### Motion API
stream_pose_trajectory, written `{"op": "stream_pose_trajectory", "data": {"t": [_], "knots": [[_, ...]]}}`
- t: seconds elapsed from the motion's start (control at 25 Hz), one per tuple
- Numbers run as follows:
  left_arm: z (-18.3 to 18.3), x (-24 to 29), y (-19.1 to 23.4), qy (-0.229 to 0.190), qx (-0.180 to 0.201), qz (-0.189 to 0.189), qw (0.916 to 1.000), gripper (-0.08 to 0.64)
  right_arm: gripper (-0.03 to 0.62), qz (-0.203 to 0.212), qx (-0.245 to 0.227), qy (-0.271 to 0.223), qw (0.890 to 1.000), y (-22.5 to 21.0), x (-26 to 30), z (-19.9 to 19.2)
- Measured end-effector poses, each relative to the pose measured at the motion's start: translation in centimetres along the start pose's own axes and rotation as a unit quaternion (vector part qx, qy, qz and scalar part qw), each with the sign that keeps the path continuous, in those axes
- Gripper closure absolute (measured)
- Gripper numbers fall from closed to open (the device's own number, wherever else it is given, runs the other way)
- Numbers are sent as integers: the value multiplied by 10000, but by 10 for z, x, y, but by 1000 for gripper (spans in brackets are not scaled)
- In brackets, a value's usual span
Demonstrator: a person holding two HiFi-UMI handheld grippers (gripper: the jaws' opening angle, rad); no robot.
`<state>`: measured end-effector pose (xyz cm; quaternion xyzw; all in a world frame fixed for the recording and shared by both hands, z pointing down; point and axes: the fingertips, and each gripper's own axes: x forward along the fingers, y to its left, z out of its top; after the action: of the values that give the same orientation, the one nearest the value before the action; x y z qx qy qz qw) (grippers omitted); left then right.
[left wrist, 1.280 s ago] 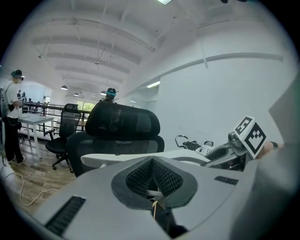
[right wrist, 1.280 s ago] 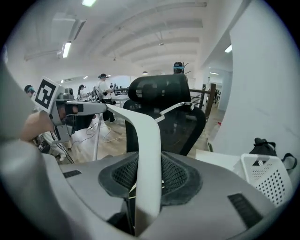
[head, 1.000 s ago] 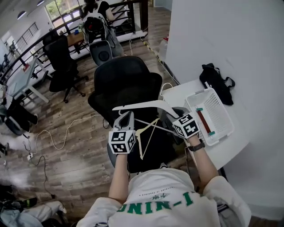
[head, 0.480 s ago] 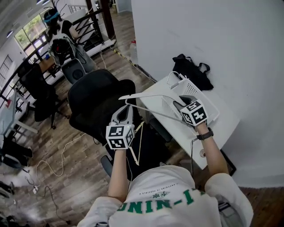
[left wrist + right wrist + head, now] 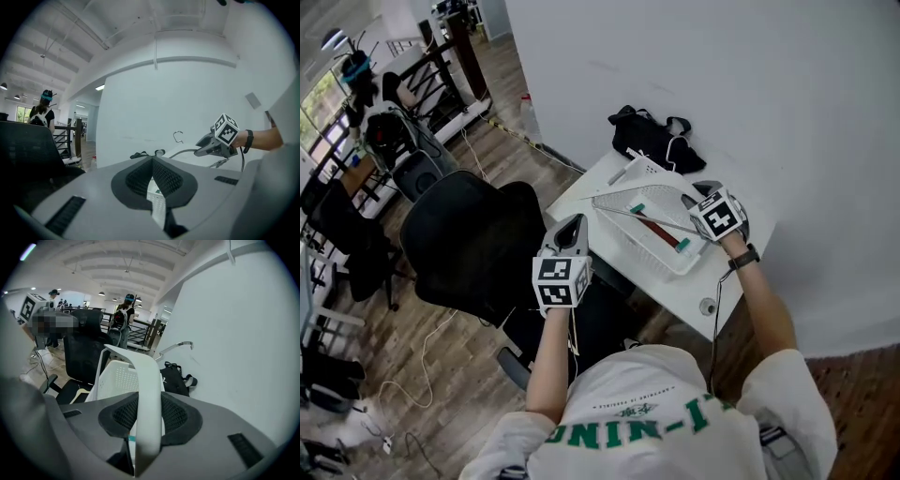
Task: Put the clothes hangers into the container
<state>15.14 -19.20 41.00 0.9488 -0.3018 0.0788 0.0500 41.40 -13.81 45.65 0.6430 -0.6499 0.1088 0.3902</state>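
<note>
The white table [image 5: 675, 291] stands by the wall. The black chair [image 5: 473, 244] is in front of it. On the table sits the white basket [image 5: 628, 246], and this is where the hangers go. One red hanger [image 5: 661, 230] is already lying inside it, along the basket's long side.

The big white hanger [image 5: 642, 192] is up in the air, right over the basket. It is not in it yet. The right gripper [image 5: 686, 202] has its jaws closed tight on one end of this hanger. The rest of the hanger sticks out away from the gripper, over the far end of the basket.

The long line of the white hanger does not quite match the long side of the basket. It sits a bit crooked next to the red hanger. I think it needs a small turn to line up, and then it can go straight down.

The left gripper [image 5: 571, 225] is over the chair, well apart from the basket. So the right hand is much nearer. The left jaws are closed too. A thin pale hanger [image 5: 79, 393] hangs under them, and I think they are pinching it.
</note>
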Motion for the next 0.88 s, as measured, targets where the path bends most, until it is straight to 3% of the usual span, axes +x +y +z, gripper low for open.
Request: {"op": "stream_pose_trajectory", "data": {"t": [0.28,0.48,0.72,0.88], "knots": [[-7,28,-37,83,124,-211,9997,549,453,-355,-67,709,9968,-46,18,-57],[-16,38,-45,171,69,-192,9996,549,451,-140,-259,1063,9939,-37,44,-74],[-35,37,-47,372,-7,-90,9993,549,448,-32,-849,1485,9853,-10,79,-80],[-48,34,-47,485,-57,-15,9988,549,446,-70,-1511,2040,9672,5,99,-94]]}}
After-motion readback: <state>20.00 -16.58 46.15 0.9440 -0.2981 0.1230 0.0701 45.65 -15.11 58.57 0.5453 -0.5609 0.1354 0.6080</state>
